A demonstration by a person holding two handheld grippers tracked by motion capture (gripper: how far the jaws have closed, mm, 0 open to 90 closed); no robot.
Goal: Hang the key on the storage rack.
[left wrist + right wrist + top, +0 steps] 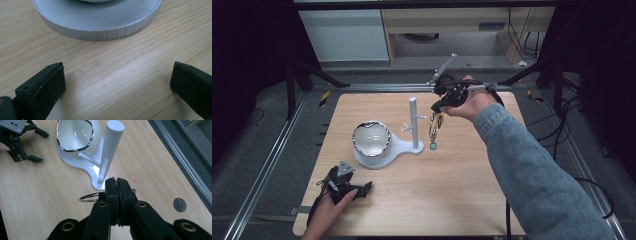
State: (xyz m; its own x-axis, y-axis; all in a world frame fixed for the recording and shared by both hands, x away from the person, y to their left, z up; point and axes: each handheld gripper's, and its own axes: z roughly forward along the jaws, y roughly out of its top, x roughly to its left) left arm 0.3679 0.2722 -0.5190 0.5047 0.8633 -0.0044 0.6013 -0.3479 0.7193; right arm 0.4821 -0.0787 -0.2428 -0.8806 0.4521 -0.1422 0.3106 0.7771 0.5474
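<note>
A white stand with an upright post and short side pegs shares its base with a white, silver-rimmed bowl. My right gripper hovers just right of the post, shut on a metal key ring. From the ring a chain with a small charm hangs down. My left gripper rests on the wooden table near the front left, open, with bare wood between its jaws. It also appears far off in the right gripper view.
The tabletop has a small round hole near its right edge. Aluminium rails run along the table's sides. Black frame struts and cables stand beyond the back corners.
</note>
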